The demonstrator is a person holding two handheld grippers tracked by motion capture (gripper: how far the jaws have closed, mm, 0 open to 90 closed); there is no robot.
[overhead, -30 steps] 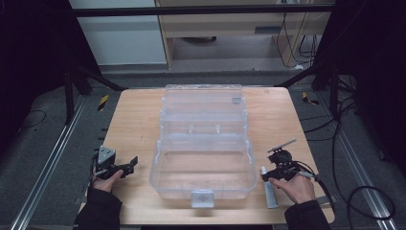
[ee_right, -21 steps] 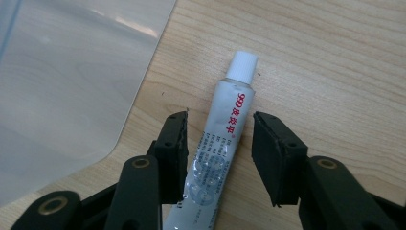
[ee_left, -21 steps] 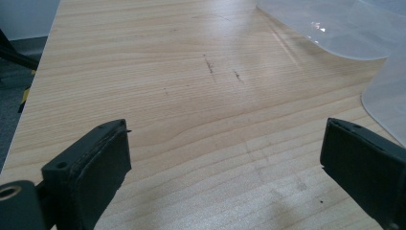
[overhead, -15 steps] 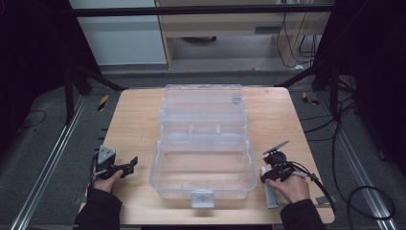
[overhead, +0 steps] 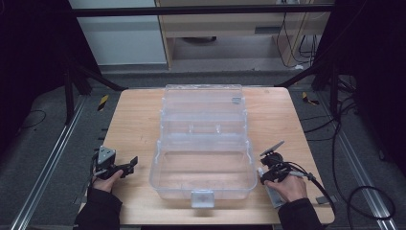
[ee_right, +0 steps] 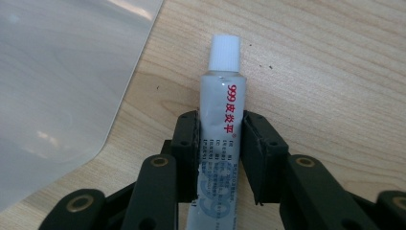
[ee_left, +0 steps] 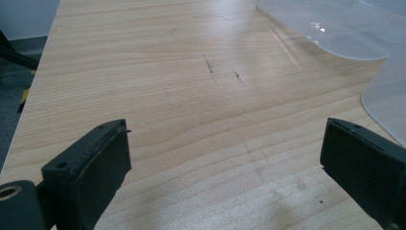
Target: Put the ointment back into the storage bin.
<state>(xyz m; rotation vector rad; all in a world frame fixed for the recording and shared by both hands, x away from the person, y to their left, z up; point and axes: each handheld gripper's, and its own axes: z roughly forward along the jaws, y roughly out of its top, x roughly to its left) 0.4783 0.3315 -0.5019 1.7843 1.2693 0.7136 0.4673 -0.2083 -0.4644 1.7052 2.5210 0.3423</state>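
In the high view, the left gripper (overhead: 130, 165) sits at lower left, held low over the counter (overhead: 134, 120), jaws spread wide and empty. The right gripper (overhead: 262, 173) sits at lower right, jaws clamped on a tube (ee_right: 220, 129) at mid-body. The tube is white with a ribbed white cap and red print, lying on the counter just beside the clear plastic box (overhead: 203, 143). The box stands open at frame centre, between both grippers.

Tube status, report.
Right hand-held gripper shut on tube, tube on table. Left hand-held gripper open, empty. Open clear case alongside.
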